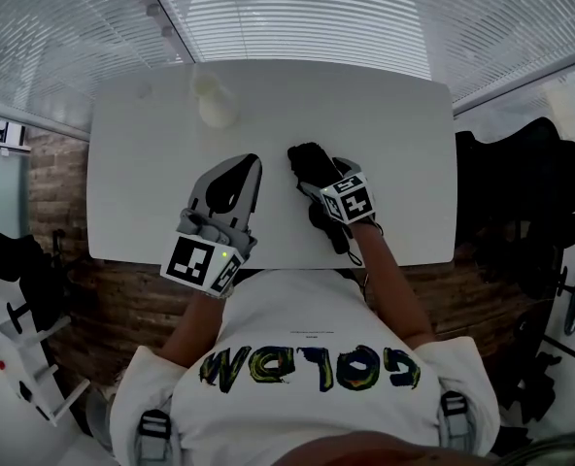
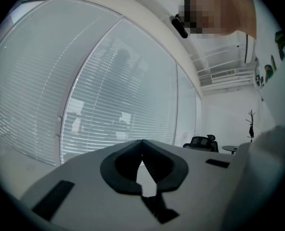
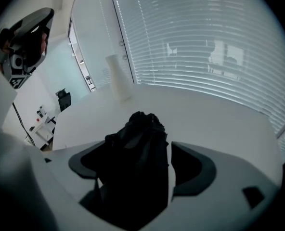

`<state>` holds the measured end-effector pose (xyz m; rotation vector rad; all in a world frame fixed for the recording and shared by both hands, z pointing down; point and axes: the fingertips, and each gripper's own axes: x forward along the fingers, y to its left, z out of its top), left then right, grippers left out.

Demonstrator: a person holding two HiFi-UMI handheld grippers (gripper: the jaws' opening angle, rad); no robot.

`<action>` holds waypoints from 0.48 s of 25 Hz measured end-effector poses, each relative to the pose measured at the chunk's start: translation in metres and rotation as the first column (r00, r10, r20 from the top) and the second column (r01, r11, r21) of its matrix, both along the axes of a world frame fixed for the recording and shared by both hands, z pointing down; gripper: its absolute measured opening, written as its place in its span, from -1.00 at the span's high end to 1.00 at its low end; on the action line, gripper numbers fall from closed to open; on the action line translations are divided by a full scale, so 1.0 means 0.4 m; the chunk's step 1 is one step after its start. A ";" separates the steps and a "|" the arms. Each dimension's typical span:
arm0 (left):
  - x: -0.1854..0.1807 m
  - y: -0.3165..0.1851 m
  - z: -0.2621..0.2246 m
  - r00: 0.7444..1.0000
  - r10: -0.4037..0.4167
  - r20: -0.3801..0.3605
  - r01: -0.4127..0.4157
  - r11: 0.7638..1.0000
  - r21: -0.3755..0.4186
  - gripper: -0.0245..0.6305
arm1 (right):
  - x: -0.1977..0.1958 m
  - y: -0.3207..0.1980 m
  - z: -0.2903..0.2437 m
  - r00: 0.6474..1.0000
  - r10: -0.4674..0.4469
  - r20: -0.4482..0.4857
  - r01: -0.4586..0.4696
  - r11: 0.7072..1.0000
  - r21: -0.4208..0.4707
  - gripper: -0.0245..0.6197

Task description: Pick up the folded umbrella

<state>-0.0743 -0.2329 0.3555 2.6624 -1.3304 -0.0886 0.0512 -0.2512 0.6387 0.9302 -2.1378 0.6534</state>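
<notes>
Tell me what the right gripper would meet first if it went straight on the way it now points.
The umbrella: it already sits between the open tongs of the right gripper, straight ahead. Under it lies the table. How much room is left, I cannot tell.

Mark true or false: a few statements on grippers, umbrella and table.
1. The black folded umbrella sits between the right gripper's jaws. True.
2. The left gripper holds the umbrella. False: its jaws are together with nothing between them.
3. The white vase lies on its side. False: it stands upright on the table.
4. The right gripper's jaws stand wide apart. True.
</notes>
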 end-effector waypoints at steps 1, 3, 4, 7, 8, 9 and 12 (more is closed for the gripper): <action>0.002 0.001 -0.001 1.000 0.000 0.001 0.000 1.000 0.000 0.89 | 0.000 0.000 0.009 1.000 0.000 -0.002 0.000 1.000 -0.009 -0.31; 0.004 0.002 -0.002 1.000 -0.001 0.002 0.001 1.000 0.000 0.89 | -0.003 0.000 0.029 1.000 0.000 -0.003 0.000 1.000 -0.031 -0.31; 0.004 0.002 -0.001 1.000 -0.001 0.002 0.001 1.000 0.000 0.89 | -0.006 0.001 0.040 1.000 0.000 0.000 0.000 0.999 -0.045 -0.31; 0.000 -0.001 0.002 1.000 -0.008 0.006 0.008 1.000 0.000 0.89 | -0.024 0.004 0.065 1.000 -0.005 0.012 0.006 0.997 -0.083 -0.31; -0.004 -0.003 0.003 1.000 -0.012 0.007 0.012 1.000 0.000 0.89 | -0.030 0.005 0.072 1.000 -0.009 0.010 0.009 0.996 -0.092 -0.31; -0.008 -0.005 0.003 1.000 -0.015 0.007 0.015 1.000 0.000 0.89 | -0.036 0.005 0.079 1.000 -0.013 0.007 0.014 0.995 -0.098 -0.31; -0.015 -0.007 -0.002 1.000 -0.023 0.008 0.023 1.000 0.005 0.89 | -0.048 0.005 0.096 1.000 -0.028 -0.009 0.027 0.993 -0.111 -0.31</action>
